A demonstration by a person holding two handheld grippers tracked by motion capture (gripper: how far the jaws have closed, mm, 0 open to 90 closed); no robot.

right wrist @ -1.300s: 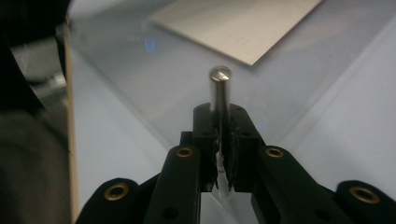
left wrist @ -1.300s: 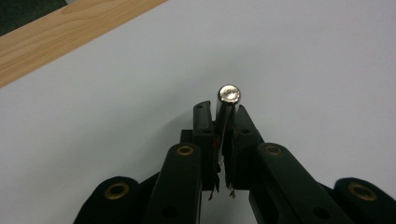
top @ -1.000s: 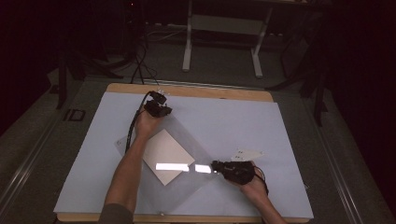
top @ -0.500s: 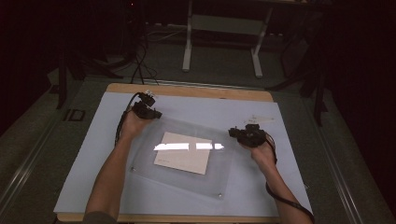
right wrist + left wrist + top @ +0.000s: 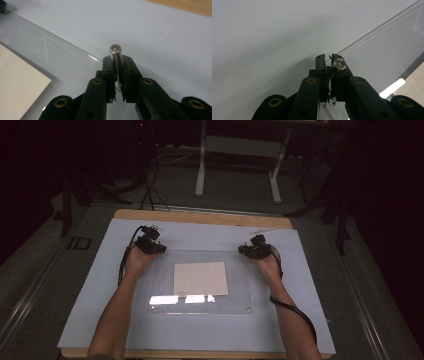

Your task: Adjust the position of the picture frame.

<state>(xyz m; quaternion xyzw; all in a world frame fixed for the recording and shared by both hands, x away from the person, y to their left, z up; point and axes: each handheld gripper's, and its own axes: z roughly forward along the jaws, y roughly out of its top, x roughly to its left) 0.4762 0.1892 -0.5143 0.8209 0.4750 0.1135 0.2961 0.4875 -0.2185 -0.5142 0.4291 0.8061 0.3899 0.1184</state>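
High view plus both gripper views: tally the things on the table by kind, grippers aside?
Clear acrylic sheet: 1
Cream paper card: 1
Short silver metal pins: 2, one in the left gripper, one in the right gripper
Pale blue table mat: 1
Total: 5

A pale blue mat [image 5: 200,335] covered a wooden table [image 5: 200,216], whose bare edge showed at 12 o'clock. Beyond it, a white metal stand [image 5: 237,165] stood on the dark floor, with black cables [image 5: 150,195] at 11 o'clock.
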